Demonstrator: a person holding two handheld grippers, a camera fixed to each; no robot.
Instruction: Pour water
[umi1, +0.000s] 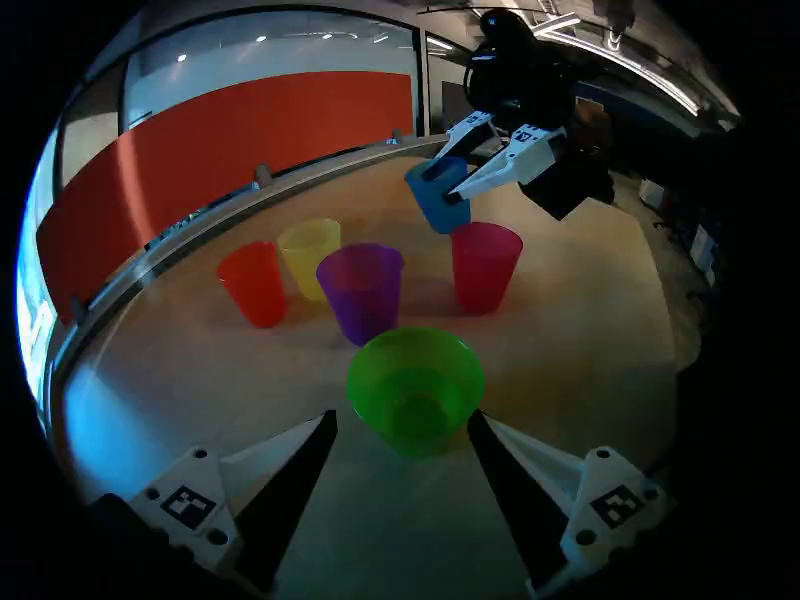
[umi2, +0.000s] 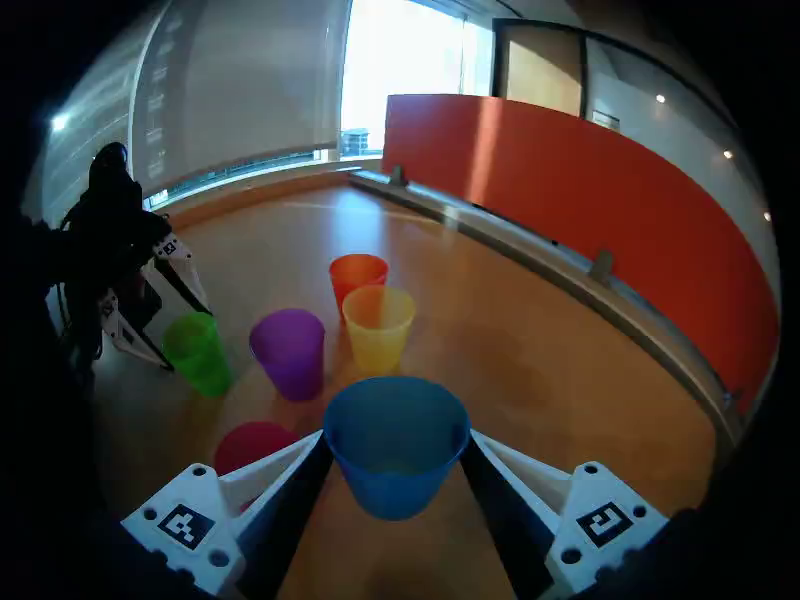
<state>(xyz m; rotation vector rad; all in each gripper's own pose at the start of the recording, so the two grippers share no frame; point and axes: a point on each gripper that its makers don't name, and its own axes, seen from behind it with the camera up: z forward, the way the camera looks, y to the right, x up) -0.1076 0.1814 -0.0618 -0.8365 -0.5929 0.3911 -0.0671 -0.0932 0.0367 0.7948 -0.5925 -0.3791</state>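
Observation:
My left gripper (umi1: 402, 415) is shut on a green cup (umi1: 415, 390) low over the wooden table (umi1: 580, 330). From the right gripper view, that gripper (umi2: 188, 338) and the green cup (umi2: 197, 352) appear at the left. My right gripper (umi2: 395, 440) is shut on a blue cup (umi2: 396, 445). In the left gripper view the right gripper (umi1: 445, 185) holds the blue cup (umi1: 437, 195) in the air, tilted, just above and behind a pink cup (umi1: 485, 265). The pink cup (umi2: 250, 445) stands below the right gripper's left finger. I cannot tell whether the blue cup holds water.
Red (umi1: 255, 283), yellow (umi1: 310, 257) and purple (umi1: 362, 290) cups stand clustered mid-table, beside the pink one. A rail (umi1: 200, 225) edges the table's far side, with an orange-red partition (umi1: 230, 140) behind it. Bare table (umi2: 520, 360) lies right of the cups.

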